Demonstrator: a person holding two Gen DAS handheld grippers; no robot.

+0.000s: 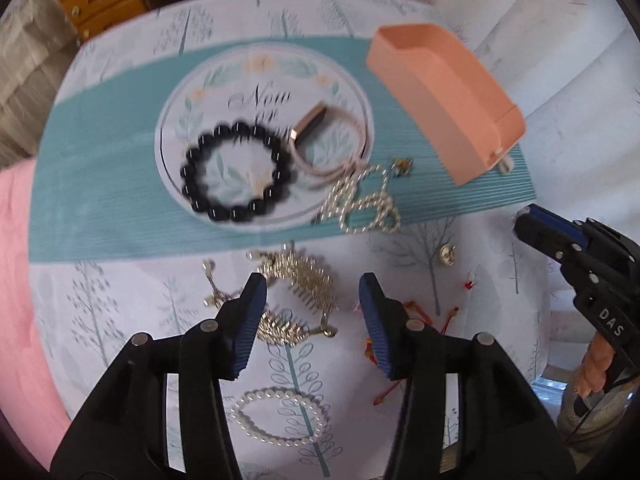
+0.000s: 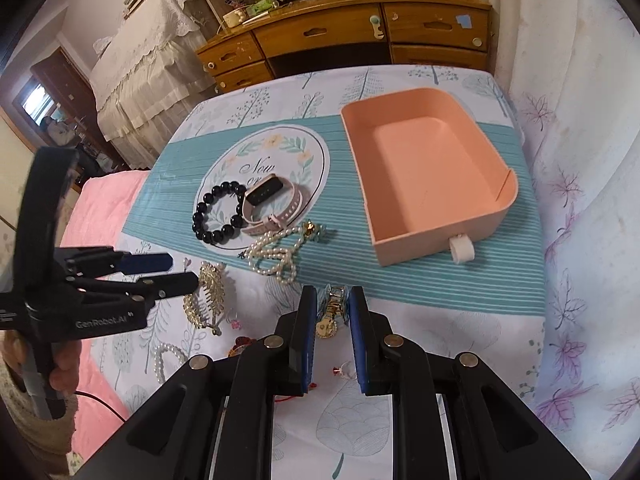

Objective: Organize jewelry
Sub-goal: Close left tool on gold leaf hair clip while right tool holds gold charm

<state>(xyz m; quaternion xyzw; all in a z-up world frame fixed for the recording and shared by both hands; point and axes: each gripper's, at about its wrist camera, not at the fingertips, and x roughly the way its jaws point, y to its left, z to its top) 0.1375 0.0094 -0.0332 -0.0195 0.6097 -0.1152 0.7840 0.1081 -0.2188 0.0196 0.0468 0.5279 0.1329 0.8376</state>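
My right gripper (image 2: 333, 300) is shut on a gold watch (image 2: 332, 312) and holds it just above the bed, in front of the empty peach tray (image 2: 424, 176). My left gripper (image 1: 312, 292) is open, its jaws wide apart above the gold leaf hair combs (image 1: 298, 276). It shows in the right wrist view (image 2: 180, 272) left of the combs (image 2: 210, 292). A black bead bracelet (image 2: 218, 212), a pink smart band (image 2: 268, 200) and a pearl necklace (image 2: 276, 256) lie on the teal mat. A pearl bracelet (image 1: 280, 416) lies near me.
A wooden dresser (image 2: 344, 36) stands beyond the bed. A pink blanket (image 2: 100, 208) lies at the left, a curtain (image 2: 576, 200) hangs at the right. Small red earrings (image 1: 416, 316) and a gold stud (image 1: 447, 256) lie on the sheet.
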